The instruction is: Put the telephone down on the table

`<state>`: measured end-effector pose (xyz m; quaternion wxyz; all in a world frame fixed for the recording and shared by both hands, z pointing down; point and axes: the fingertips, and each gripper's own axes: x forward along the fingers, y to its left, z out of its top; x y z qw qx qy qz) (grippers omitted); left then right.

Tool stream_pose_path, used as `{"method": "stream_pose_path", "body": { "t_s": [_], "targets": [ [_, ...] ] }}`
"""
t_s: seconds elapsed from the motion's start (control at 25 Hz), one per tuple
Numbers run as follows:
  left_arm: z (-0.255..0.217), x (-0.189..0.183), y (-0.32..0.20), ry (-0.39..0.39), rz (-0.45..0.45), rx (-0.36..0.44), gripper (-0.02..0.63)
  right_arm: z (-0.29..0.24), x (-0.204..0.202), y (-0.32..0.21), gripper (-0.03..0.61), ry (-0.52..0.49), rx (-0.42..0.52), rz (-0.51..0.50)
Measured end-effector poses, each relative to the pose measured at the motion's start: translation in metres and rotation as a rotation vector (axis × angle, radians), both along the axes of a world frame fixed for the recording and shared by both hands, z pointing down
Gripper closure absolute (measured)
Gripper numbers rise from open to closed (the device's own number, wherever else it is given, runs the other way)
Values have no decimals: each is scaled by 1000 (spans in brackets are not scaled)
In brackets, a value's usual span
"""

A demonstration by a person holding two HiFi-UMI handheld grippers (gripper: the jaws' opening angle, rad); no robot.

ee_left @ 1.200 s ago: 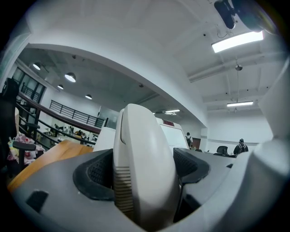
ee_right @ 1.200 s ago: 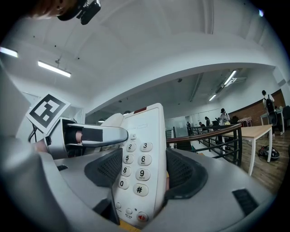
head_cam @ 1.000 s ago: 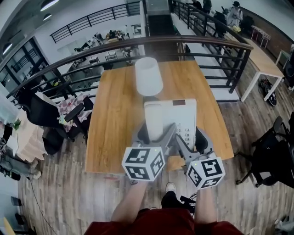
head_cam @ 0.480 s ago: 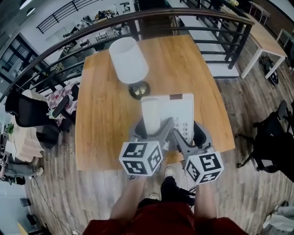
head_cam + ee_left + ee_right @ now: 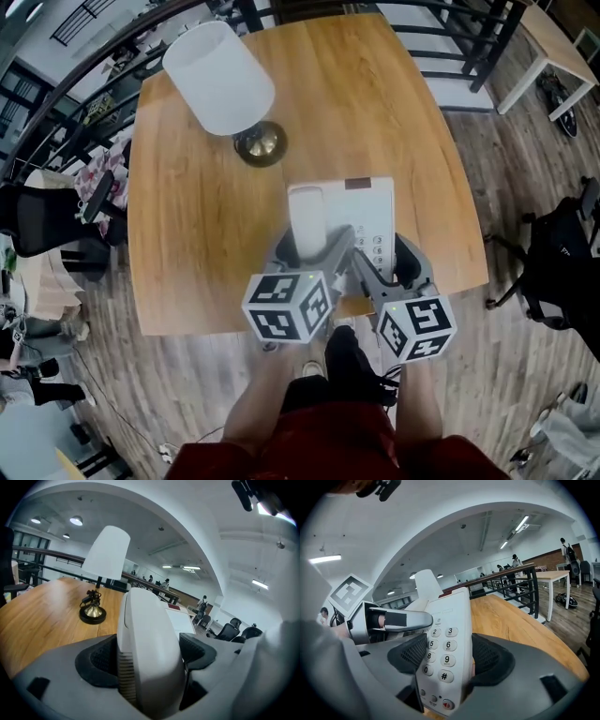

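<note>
A white telephone [image 5: 361, 214] with its handset [image 5: 307, 217] on the cradle is held over the near half of the wooden table [image 5: 187, 234]. My left gripper [image 5: 309, 255] is shut on the handset [image 5: 146, 644], its dark pads [image 5: 101, 660] pressing both sides. My right gripper [image 5: 382, 264] is shut on the telephone's keypad side [image 5: 446, 644], with pads [image 5: 490, 658] against its edges. The phone body tilts in the right gripper view. Whether its underside touches the table is hidden.
A lamp with a white shade [image 5: 218, 66] and brass base [image 5: 261, 143] stands on the table's far left, also in the left gripper view [image 5: 105, 557]. A black railing [image 5: 487, 37] runs behind the table. Black chairs [image 5: 42, 220] flank it on the wood floor.
Both grippers have carried the telephone farther in over the table, away from its near edge. The head view has tilted down. Both grips look the same.
</note>
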<state>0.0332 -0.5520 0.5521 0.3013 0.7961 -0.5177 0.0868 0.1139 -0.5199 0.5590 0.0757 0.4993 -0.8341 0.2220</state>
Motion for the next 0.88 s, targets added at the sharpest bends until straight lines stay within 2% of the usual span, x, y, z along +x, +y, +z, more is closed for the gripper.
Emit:
{"method": "stream_pose_path", "body": {
  "t_s": [0.16,0.48,0.88],
  "targets": [
    [37,5,-3,10,2,-87,216,34,5,-2,281,11,-84,3],
    [100,17,-23,23,0,-184,216,92,16,-23,281,27,-170,1],
    [136,20,-25,24,-3,-251,216,124,19,-26,281,34,-239,2]
  ]
}}
